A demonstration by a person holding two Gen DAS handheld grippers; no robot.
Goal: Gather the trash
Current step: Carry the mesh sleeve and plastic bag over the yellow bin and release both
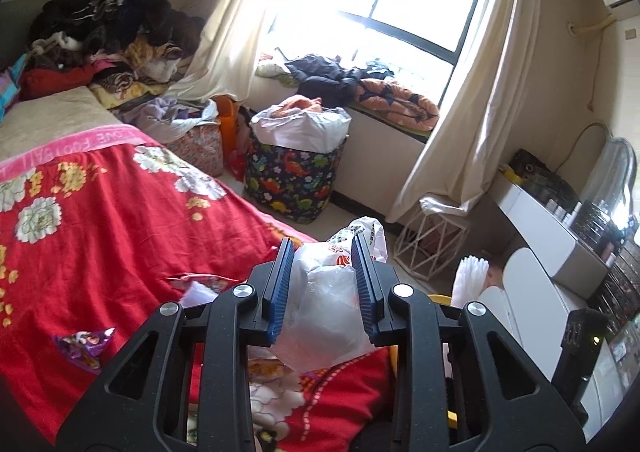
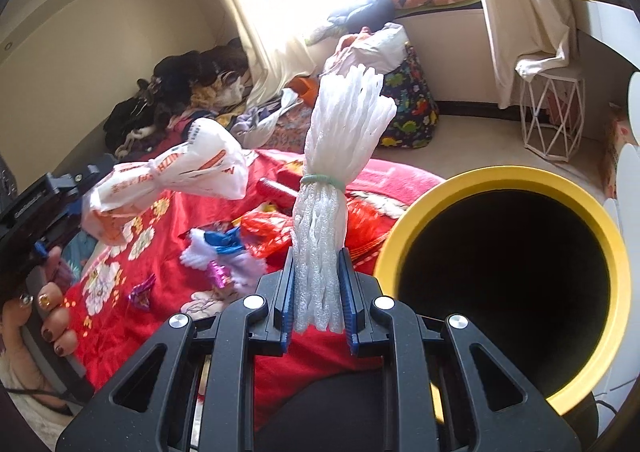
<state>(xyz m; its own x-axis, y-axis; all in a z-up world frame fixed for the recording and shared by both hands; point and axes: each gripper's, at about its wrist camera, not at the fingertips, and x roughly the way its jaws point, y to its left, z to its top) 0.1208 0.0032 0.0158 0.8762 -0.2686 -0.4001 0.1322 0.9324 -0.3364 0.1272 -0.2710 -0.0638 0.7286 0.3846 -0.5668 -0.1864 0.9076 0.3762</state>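
Trash here is feather-light: my right gripper (image 2: 317,294) jaws pinch a squashy white foam-net bundle (image 2: 340,156) at its near end, while my left gripper (image 1: 323,284) jaws clamp a crumpled, slippery white plastic bag (image 1: 328,304).

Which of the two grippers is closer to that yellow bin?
The right gripper, holding the foam net bundle, sits right beside the yellow bin. The left gripper, clamping a plastic bag, is farther off over the bed.

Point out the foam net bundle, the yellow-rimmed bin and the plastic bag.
foam net bundle (image 2: 320,236): right wrist view, lower strands just above the gripper.
yellow-rimmed bin (image 2: 416,212): right wrist view, left part of its yellow rim.
plastic bag (image 1: 324,304): left wrist view, crumpled middle between the fingers.
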